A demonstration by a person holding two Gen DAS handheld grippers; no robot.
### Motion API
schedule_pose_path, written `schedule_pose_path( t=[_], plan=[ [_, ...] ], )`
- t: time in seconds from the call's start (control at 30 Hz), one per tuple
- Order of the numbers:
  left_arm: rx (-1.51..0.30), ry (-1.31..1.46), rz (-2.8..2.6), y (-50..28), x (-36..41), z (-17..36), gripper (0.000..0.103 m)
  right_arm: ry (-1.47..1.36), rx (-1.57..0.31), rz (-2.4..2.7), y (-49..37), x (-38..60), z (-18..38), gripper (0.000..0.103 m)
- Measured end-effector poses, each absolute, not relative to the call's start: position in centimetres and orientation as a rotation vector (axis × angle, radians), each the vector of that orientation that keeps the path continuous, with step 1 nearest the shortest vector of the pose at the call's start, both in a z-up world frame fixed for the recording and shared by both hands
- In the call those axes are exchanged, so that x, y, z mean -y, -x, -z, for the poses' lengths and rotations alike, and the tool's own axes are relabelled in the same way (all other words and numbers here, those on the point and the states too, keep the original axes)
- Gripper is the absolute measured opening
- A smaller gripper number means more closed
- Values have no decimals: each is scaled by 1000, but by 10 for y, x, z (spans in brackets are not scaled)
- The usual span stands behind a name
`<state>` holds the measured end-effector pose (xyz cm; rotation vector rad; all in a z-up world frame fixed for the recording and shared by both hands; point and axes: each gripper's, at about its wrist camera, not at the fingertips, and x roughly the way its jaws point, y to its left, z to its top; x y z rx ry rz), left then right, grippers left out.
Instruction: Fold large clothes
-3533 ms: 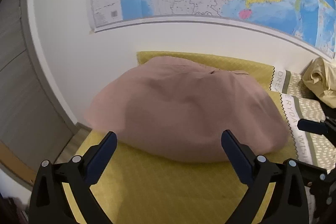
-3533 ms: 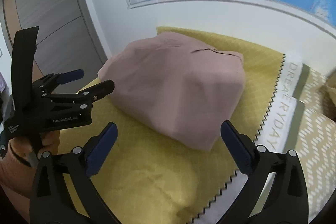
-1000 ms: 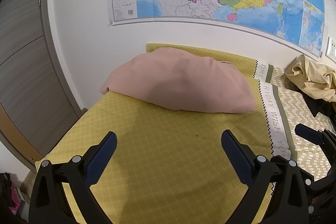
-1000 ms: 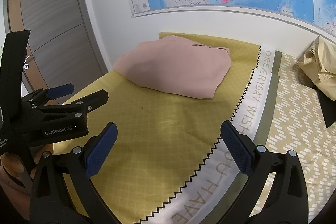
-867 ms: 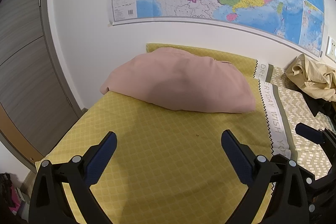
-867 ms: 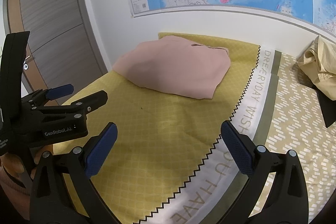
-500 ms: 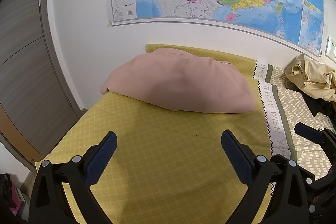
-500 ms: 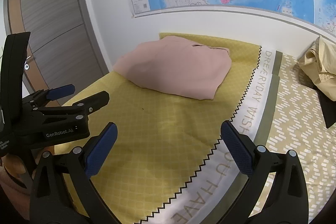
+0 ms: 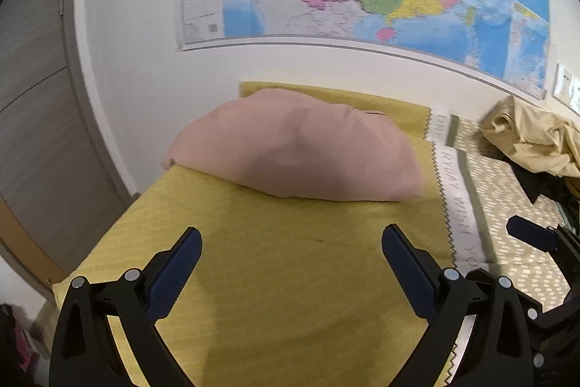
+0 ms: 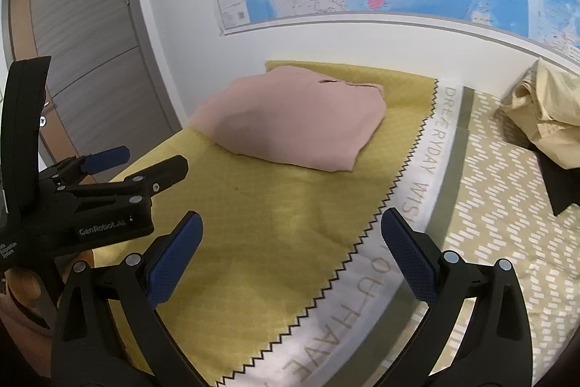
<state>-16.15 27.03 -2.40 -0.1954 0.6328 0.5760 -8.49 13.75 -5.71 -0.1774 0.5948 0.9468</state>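
Left wrist view: the left gripper (image 9: 291, 243) hangs spread wide over the yellow bedspread (image 9: 275, 278), holding nothing. The folded pink garment (image 9: 301, 155) lies at the bed's far end near the wall. The right gripper (image 10: 290, 234) is likewise spread, empty, near the bedspread's zigzag edge, with crumpled cream clothes (image 10: 543, 107) far right.

The left tool (image 9: 291, 243) was held with its 2 blue-padded fingers (image 9: 177, 263) spread wide apart, and nothing was between them. The right tool (image 10: 290, 234) was also wide apart and empty. In the right wrist view, the left tool (image 10: 108, 169) was seen from the side, at the left, level and pointing forward. A bare hand (image 10: 21, 281) gripped its handle from below.
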Motion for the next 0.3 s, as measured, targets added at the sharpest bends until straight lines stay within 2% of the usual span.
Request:
schedule_pose_path(
  t=[0.3],
  plan=[
    [-725,276,-393,136,-246,37,96,113,-599,-852,75,-96,54,97]
  ],
)
